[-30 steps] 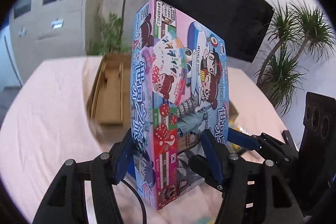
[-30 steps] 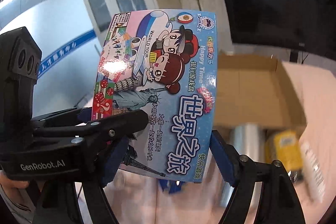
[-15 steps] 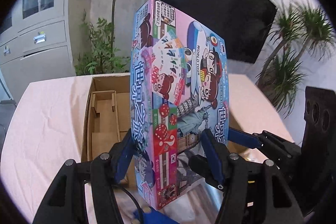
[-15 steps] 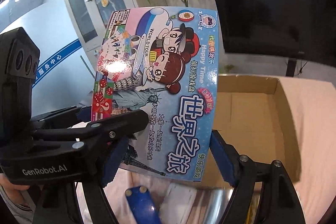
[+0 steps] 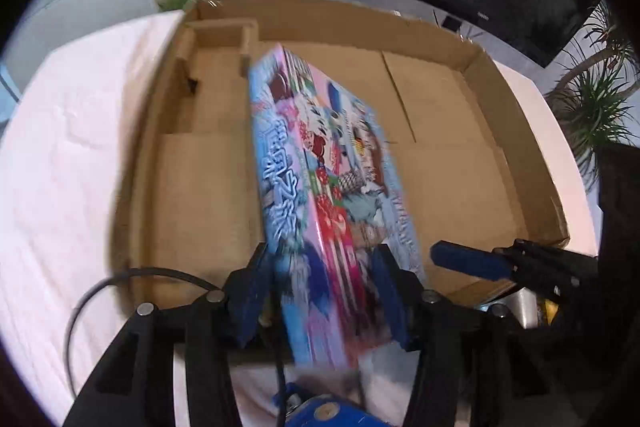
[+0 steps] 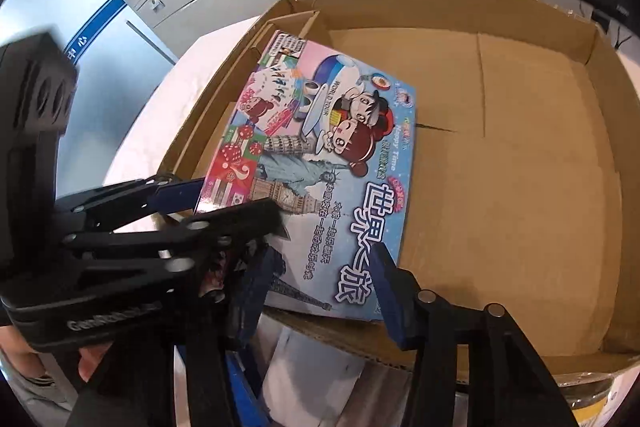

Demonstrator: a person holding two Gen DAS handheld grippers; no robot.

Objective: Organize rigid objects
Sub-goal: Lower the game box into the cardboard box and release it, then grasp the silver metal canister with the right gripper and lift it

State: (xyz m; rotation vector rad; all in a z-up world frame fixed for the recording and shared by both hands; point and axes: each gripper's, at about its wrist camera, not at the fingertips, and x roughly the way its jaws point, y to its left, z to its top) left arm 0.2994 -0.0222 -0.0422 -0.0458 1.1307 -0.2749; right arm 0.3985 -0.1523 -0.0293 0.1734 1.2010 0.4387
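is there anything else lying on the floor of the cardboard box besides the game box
No, in the right wrist view the cardboard box shows bare brown floor around the game box.

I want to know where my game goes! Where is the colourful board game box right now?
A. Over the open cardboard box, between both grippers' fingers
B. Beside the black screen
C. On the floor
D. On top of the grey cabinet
A: the board game box hangs tilted over the open cardboard box, between the fingers of the left gripper and the right gripper, whose jaws are closing.

Glossy printed board-game box (image 6: pixel 328 163), matt brown corrugated cardboard tray (image 6: pixel 520 187), soft pink cloth (image 5: pixel 68 163).
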